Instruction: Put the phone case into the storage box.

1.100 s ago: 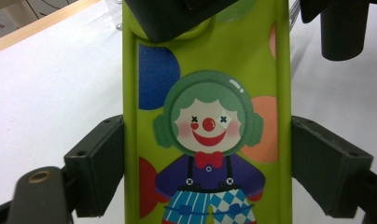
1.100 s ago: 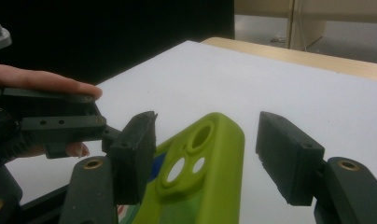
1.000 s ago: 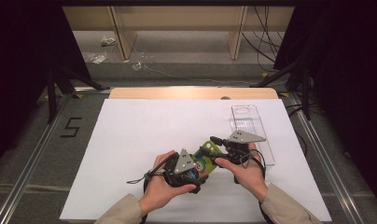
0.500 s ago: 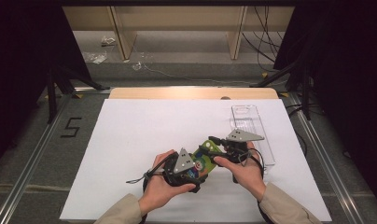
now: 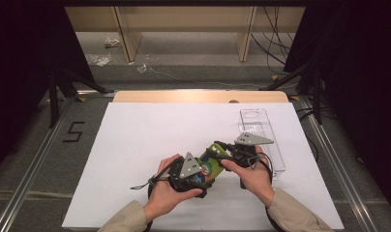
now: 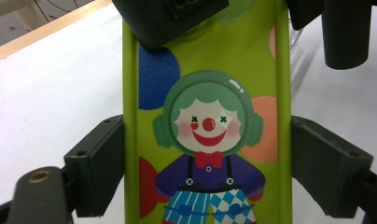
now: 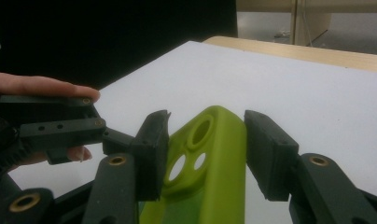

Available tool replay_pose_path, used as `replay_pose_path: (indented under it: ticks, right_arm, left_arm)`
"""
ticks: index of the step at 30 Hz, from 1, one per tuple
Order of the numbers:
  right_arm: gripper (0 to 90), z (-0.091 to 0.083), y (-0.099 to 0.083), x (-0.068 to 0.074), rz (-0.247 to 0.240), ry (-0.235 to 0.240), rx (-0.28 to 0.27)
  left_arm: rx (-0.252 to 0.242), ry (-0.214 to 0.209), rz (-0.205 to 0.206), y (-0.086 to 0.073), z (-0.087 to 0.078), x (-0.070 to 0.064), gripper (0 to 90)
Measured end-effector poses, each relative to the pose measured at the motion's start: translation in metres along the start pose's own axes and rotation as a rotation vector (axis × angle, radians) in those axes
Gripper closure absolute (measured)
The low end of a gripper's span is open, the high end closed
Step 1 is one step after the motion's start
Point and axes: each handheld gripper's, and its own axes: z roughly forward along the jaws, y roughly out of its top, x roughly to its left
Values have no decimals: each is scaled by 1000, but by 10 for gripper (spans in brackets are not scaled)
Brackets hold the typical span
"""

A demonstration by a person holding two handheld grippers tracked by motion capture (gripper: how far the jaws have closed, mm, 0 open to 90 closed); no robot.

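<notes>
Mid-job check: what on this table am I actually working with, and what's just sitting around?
In use:
green phone case, clown print
left claw, clamped across the case's sides
right claw, at the case's camera end
clear plastic box, just beyond the right claw

Lying about:
plastic scraps on the far floor
cables

Little has moved over the last 1 s. The right gripper [image 5: 221, 152] has edged slightly toward the near edge of the table [image 5: 135, 145], its grey plate now sitting a touch lower beside the clear plastic tray [image 5: 261, 130]. The green phone case [image 5: 210, 164] has tipped a little with it, its camera end now between the right gripper's jaws, touching 1 pad with a small gap at the other. The left gripper [image 5: 203, 169] has shifted marginally toward the right side.
</notes>
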Motion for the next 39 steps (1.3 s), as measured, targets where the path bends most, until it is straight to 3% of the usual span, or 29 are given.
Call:
replay_pose_path:
  ticks: [26,34,36,39]
  right_arm:
    - [655,2,4,-6,88,44,-20]
    - [737,0,5,-6,118,93,-32]
    - [766,-2,6,-6,156,132,-54]
    - [775,-5,9,-5,156,151,-74]
  left_arm:
    - [7,11,0,-1,5,2,161]
    - [7,21,18,-2,7,0,160]
    - [0,28,40,-2,8,-1,158]
    - [-16,27,48,-1,7,0,153]
